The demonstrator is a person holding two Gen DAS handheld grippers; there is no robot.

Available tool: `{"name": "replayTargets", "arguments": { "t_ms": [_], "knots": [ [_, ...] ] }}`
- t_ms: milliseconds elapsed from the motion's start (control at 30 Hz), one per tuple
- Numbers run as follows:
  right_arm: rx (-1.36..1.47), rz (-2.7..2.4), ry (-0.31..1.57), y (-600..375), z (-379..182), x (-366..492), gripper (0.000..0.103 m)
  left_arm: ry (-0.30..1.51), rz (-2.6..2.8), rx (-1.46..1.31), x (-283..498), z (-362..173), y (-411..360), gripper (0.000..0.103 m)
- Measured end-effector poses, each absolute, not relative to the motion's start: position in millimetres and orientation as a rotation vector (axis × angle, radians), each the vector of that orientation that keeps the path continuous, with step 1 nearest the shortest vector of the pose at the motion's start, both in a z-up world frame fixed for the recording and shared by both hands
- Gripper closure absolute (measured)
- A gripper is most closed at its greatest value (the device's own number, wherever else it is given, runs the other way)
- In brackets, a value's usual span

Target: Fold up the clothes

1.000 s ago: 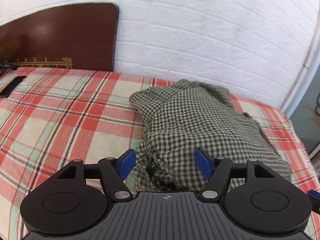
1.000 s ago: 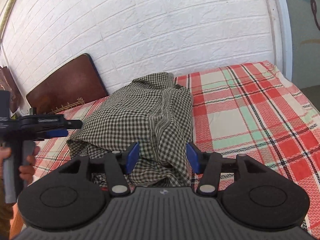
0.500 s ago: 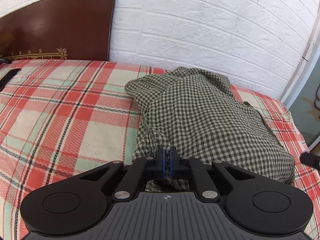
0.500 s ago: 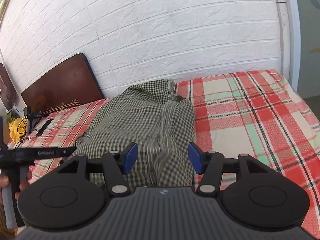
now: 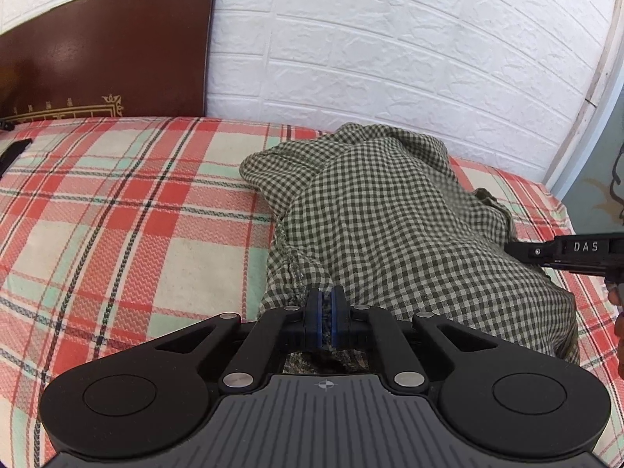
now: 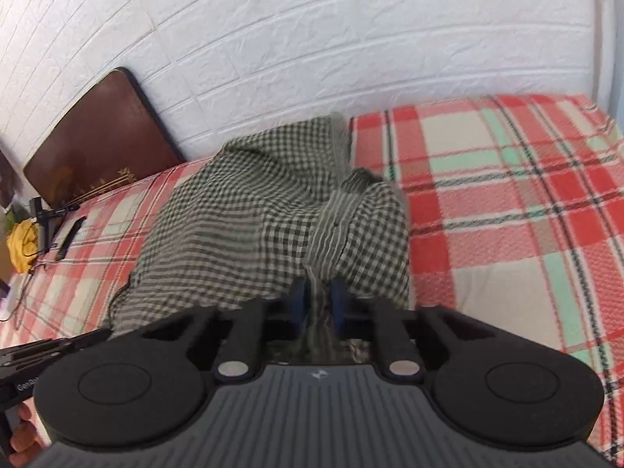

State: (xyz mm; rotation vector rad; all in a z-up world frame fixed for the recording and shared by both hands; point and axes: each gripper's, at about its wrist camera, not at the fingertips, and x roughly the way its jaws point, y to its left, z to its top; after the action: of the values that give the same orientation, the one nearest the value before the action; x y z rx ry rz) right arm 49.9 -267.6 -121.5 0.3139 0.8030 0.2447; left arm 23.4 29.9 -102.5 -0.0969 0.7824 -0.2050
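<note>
Now, left to right: left gripper (image 5: 325,308) is clenched on the near left edge of the checked garment (image 5: 390,226), likely to pin one corner for lifting. The garment lies bunched on the plaid bedspread (image 5: 117,214), running back toward the white brick wall (image 5: 390,58). At its near right edge, right gripper (image 6: 316,300) is closing with a fold of cloth between its pads, probably taking the matching corner.

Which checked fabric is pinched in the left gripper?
The green gingham garment, pinched at its near edge by the left gripper. The red plaid bedsheet lies flat, ungripped.
</note>
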Motion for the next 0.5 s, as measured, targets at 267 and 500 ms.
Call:
{"name": "replayTargets", "arguments": {
  "t_ms": [267,500],
  "knots": [
    [0.36,0.315,0.609,-287.4,-56.6,-9.1,0.095,0.745,-0.236,-0.125,-4.3,-78.9,41.8,0.103],
    [0.337,0.386,0.586,-295.1,-43.1,-89.4,0.1,0.749,-0.286,-0.115,-58.0,-79.3,38.9,0.103]
  ]
}}
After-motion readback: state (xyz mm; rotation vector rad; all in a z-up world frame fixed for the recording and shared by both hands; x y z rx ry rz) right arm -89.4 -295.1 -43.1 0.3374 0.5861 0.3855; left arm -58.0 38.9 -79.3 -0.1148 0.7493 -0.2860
